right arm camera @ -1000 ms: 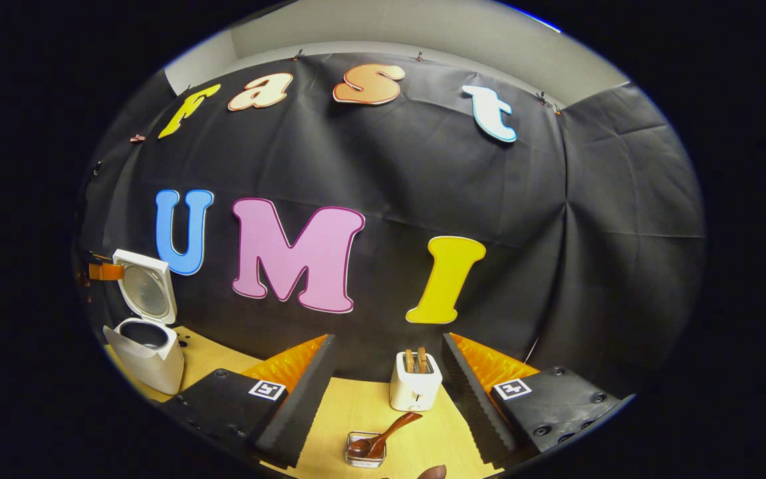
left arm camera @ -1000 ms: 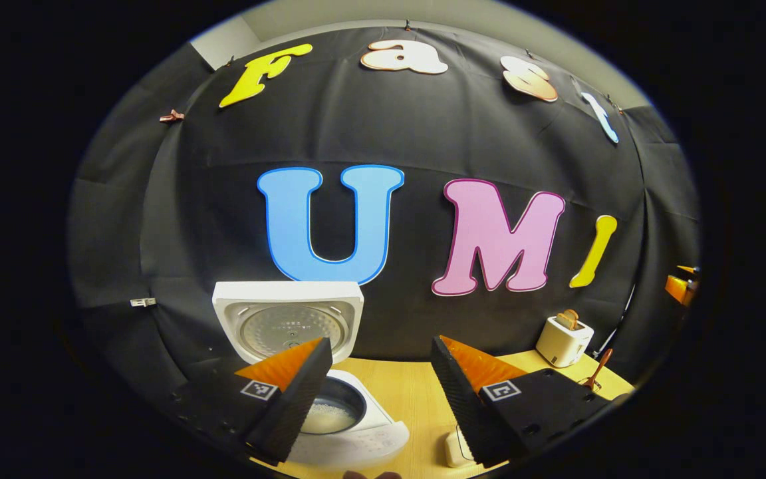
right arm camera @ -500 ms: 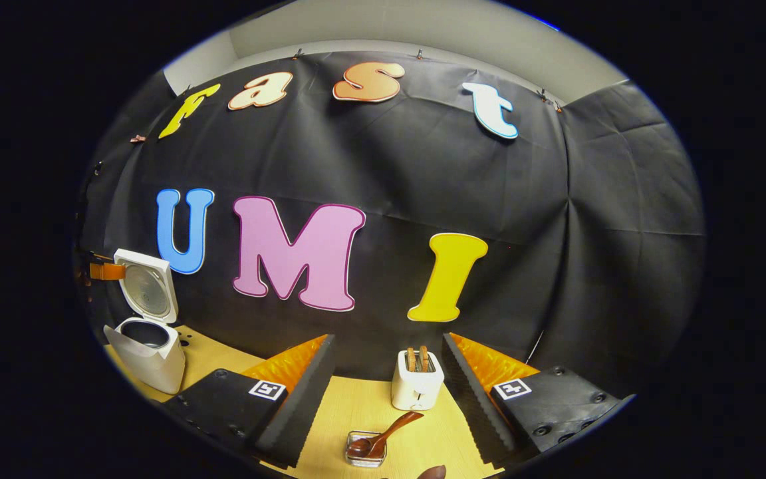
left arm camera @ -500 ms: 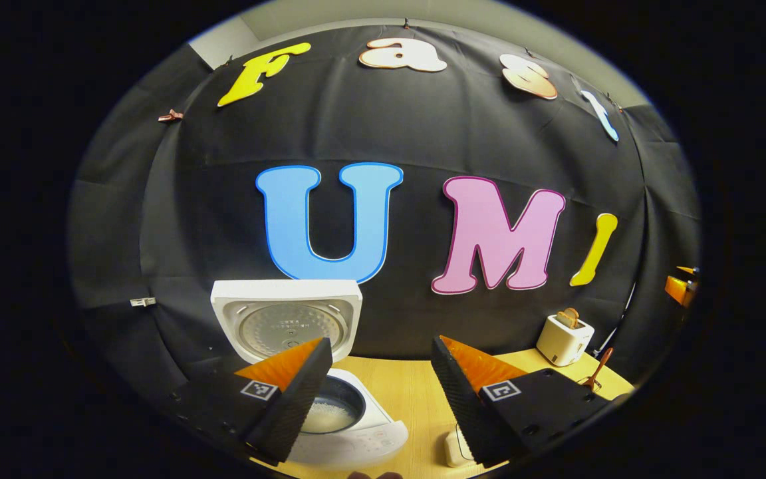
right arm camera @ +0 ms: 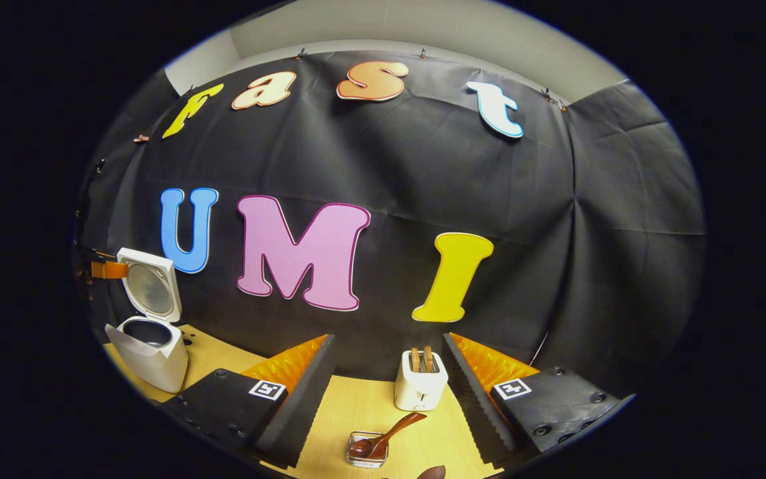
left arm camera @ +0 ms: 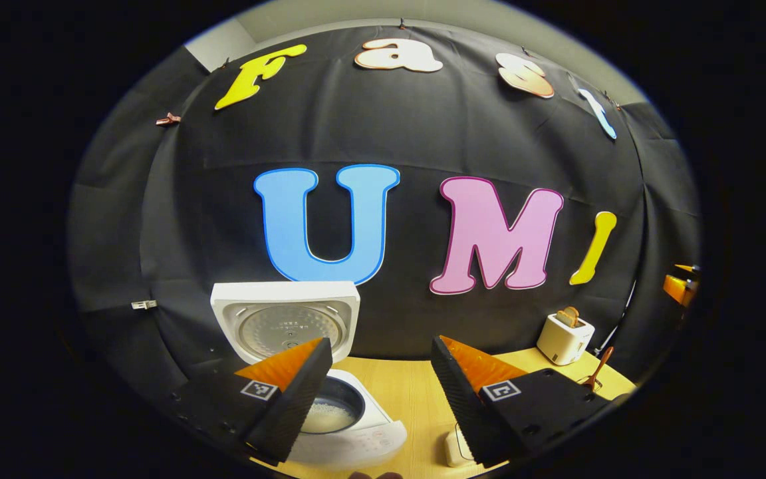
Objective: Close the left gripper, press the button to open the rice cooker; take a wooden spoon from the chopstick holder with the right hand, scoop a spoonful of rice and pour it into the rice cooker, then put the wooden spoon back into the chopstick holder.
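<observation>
I am holding both grippers, left and right, wide open and empty; since a second ago, the toaster is drifting slightly toward 3 o'clock, rice cooker lid up.

The left claw's finger hides part of the rice cooker.

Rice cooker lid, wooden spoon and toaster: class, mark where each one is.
rice cooker lid (left arm camera: pixel 285 324), left gripper view: inner plate of the raised lid.
wooden spoon (right arm camera: pixel 393 429), right gripper view: middle of its handle.
toaster (right arm camera: pixel 419 391), right gripper view: its front face.
</observation>
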Demonstrator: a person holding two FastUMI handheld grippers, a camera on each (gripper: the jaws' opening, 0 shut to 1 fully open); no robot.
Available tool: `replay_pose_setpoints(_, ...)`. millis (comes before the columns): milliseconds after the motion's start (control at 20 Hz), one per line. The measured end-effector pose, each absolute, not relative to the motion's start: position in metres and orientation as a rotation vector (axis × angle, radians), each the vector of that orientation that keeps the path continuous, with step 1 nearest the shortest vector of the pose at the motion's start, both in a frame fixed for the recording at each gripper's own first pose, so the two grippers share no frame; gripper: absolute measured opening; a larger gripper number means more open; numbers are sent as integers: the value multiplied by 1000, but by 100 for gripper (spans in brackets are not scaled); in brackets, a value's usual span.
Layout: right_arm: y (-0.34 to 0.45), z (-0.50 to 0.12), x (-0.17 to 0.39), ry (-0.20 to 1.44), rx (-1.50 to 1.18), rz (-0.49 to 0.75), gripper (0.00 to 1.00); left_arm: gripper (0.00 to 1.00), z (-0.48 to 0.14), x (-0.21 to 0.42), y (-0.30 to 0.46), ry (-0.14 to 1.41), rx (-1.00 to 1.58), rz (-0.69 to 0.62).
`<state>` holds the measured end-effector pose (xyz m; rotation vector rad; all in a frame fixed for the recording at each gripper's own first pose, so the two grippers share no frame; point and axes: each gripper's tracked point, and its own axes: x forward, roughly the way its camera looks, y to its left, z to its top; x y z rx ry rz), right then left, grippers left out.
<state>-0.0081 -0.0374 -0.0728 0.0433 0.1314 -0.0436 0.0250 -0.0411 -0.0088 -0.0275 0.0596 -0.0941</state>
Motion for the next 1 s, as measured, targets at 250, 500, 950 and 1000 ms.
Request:
replay_pose_setpoints(250, -26, -185, -7, 338, 133, 54, 95, 96, -11, 19, -45, 62, -5, -91)
replay_pose_setpoints(500, -42, -298, 3, 536, 278, 20, 94, 96, -15, 9, -58, 83, 21, -93)
replay_pose_setpoints(950, -28, -406, 35, 712, 448, 16, 83, 96, -35, 0, -53, 156, 10, -47)
replay_pose_setpoints(1000, -24, -410, 39, 715, 462, 18, 92, 96, -38, -2, -52, 165, 14, -42)
